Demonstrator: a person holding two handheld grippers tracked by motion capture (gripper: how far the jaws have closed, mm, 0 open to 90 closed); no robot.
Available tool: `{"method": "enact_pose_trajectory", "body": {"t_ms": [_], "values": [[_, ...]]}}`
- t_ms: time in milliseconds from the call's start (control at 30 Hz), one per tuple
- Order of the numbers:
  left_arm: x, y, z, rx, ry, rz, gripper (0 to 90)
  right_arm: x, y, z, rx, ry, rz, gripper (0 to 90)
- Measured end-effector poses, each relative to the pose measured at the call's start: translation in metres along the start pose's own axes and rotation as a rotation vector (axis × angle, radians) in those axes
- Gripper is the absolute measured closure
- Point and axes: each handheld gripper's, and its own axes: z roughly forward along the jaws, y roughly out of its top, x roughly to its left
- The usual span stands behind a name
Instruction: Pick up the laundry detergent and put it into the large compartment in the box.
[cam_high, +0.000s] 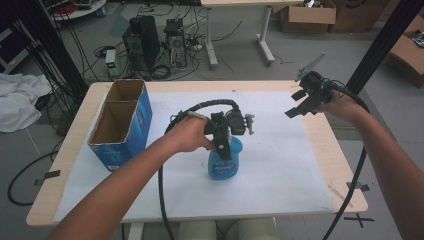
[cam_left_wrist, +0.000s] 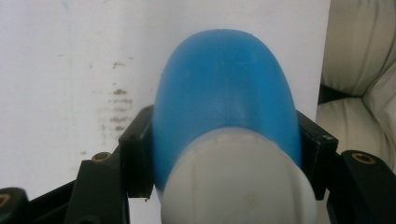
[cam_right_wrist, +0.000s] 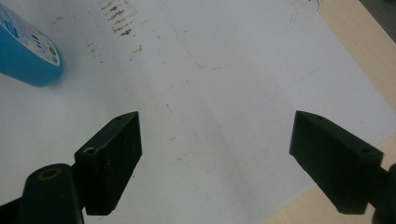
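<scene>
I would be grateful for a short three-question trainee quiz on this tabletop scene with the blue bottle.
1. True or false: the left gripper is shut on the blue plastic bottle with a white cap.
2. The right gripper is: A) clamped on the bottle, B) open with nothing between its jaws, C) inside the box.
3. What tall open container stands on the white sheet, to the left of the bottle in the high view?

Key:
1. True; the jaws press on both sides of the bottle just below its cap.
2. B.
3. The blue cardboard box with two compartments.
</scene>
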Motion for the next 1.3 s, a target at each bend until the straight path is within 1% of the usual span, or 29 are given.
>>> {"method": "enact_pose_trajectory", "body": {"t_ms": [67,133,200,233,267,367,400,433,467,667,767,800,833,867,900,1033,1100,1167,1200,1233,1300], "values": [[0.001,-0.001,-0.014,0.011,0.01,-0.025,38.0,0.0,0.0,-0.001,0.0,0.002,0.002,17.0],[0.001,-0.002,-0.029,0.008,0.028,-0.058,38.0,0.002,0.0,-0.001,-0.002,0.003,-0.001,17.0],[0.003,-0.003,-0.039,0.002,0.041,-0.083,38.0,0.002,0.001,-0.001,-0.002,0.007,-0.004,17.0],[0.004,-0.004,-0.047,-0.005,0.053,-0.108,38.0,0.003,0.001,0.0,0.0,0.009,-0.005,17.1],[0.005,-0.005,-0.052,-0.005,0.06,-0.121,38.0,0.004,0.002,0.0,0.001,0.012,-0.008,17.2],[0.01,-0.011,-0.072,-0.022,0.098,-0.215,38.1,0.006,0.004,0.0,-0.002,0.015,-0.013,17.2],[0.012,-0.013,-0.079,-0.027,0.111,-0.244,38.1,0.006,0.004,0.0,-0.001,0.017,-0.015,17.1],[0.015,-0.015,-0.086,-0.031,0.126,-0.265,38.1,0.007,0.004,0.0,0.001,0.017,-0.016,17.2],[0.016,-0.018,-0.092,-0.039,0.138,-0.297,38.1,0.007,0.004,0.0,0.003,0.02,-0.019,17.2],[0.031,-0.031,-0.129,-0.024,0.19,-0.442,38.1,0.009,0.006,0.0,0.009,0.022,-0.025,17.3],[0.038,-0.039,-0.147,-0.04,0.214,-0.539,38.0,0.009,0.007,0.0,0.011,0.023,-0.027,17.2],[0.041,-0.043,-0.154,-0.045,0.225,-0.588,38.0,0.009,0.007,0.0,0.011,0.023,-0.03,17.2],[0.041,-0.045,-0.157,-0.051,0.224,-0.613,38.0,0.01,0.008,0.0,0.01,0.025,-0.03,17.3],[0.044,-0.05,-0.165,-0.065,0.231,-0.653,38.1,0.01,0.008,0.0,0.008,0.024,-0.035,17.2],[0.047,-0.054,-0.172,-0.076,0.24,-0.681,38.0,0.01,0.009,0.0,0.004,0.026,-0.034,17.1],[0.053,-0.066,-0.193,-0.081,0.274,-0.744,38.1,0.01,0.011,0.002,0.002,0.029,-0.038,17.1],[0.055,-0.071,-0.2,-0.086,0.283,-0.772,38.0,0.01,0.011,0.002,-0.001,0.029,-0.042,17.1],[0.057,-0.078,-0.209,-0.103,0.294,-0.829,38.0,0.01,0.012,0.002,-0.005,0.03,-0.044,17.1],[0.058,-0.081,-0.214,-0.104,0.3,-0.853,38.0,0.01,0.012,0.002,-0.007,0.028,-0.046,17.0],[0.059,-0.084,-0.218,-0.106,0.308,-0.869,38.0,0.01,0.012,0.002,-0.004,0.025,-0.045,16.9],[0.06,-0.092,-0.226,-0.118,0.323,-0.924,38.0,0.01,0.012,0.002,-0.008,0.022,-0.044,16.7]]}}
